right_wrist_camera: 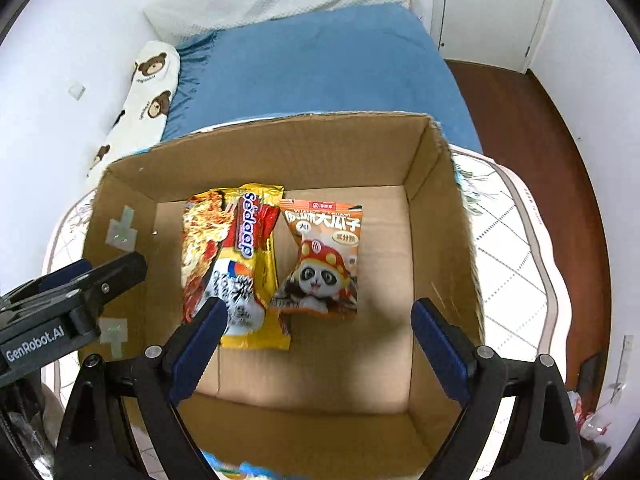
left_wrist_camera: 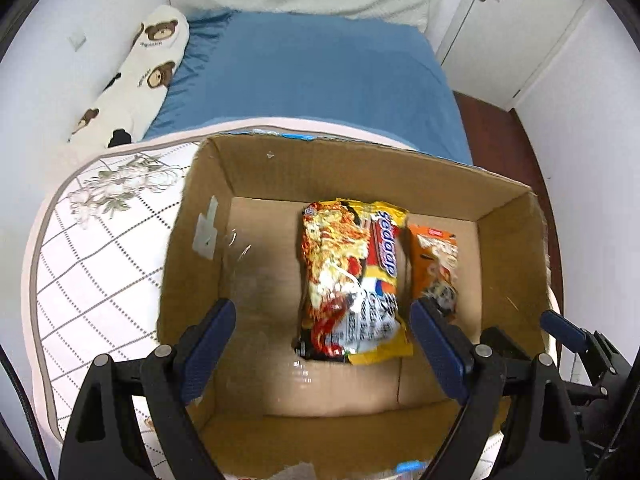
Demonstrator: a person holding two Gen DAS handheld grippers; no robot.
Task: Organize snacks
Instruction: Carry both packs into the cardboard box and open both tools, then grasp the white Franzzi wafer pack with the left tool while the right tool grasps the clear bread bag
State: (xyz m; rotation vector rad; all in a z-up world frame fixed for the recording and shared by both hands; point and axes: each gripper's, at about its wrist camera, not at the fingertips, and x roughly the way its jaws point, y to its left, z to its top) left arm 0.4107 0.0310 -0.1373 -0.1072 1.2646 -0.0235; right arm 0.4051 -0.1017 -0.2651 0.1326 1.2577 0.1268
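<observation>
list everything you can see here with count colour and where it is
cardboard box: 1, brown, open, on the quilted pad
noodle packet: 1, yellow and red, flat on the box floor, left of middle
seed packet: 1, orange with a panda, on the box floor, just right of the noodle packet
quilted pad: 1, white with a grey grid and flowers, under the box
bed sheet: 1, blue, behind the box
bear pillow: 1, cream with brown bears, along the wall
door: 1, white, far right
left gripper: 1, black with blue pads, open above the box
right gripper: 1, black with blue pads, open above the box
</observation>
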